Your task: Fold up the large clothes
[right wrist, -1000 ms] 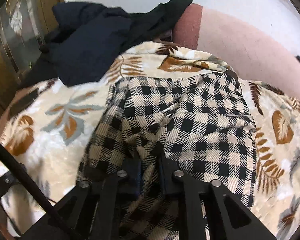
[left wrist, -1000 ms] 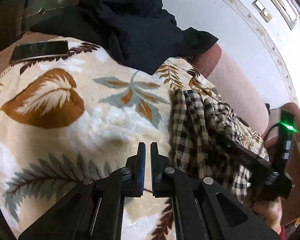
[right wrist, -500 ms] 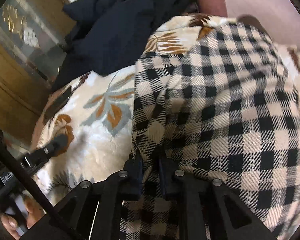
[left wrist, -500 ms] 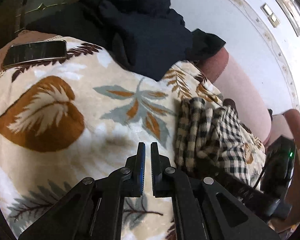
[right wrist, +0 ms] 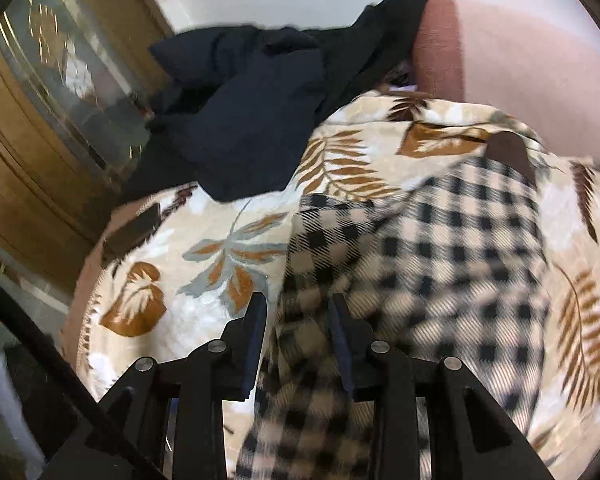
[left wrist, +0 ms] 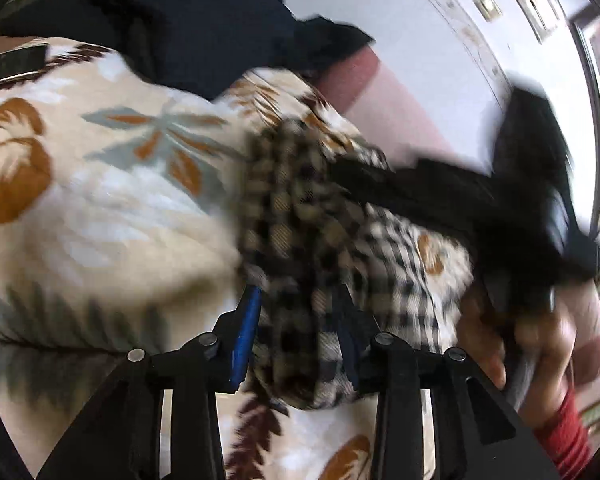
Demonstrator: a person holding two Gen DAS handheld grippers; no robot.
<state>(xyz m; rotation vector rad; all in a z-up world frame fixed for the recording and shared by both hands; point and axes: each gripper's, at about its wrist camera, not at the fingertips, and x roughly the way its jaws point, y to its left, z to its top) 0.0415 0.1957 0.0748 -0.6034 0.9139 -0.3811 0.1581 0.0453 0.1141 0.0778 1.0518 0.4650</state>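
Left gripper (left wrist: 296, 316) and right gripper (right wrist: 298, 316) gape wide around the blurred checked garment (right wrist: 440, 248); contact unclear.

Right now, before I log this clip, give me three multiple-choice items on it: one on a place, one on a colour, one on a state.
1. Where does the dark garment pile lie?
A. at the far end of the leaf-print blanket, by the wooden cabinet
B. under the checked cloth
C. between the right tongs

2. What colours is the checked cloth?
A. red and white
B. beige and black
C. plain navy

3. How do the left tongs stand?
A. shut and empty
B. out of view
C. open, with checked cloth between the fingers

Answers: 1 A, the pile sits beyond the blanket's leaf pattern. 2 B, its squares show so in both views. 3 C, the fingers stand apart around the cloth.
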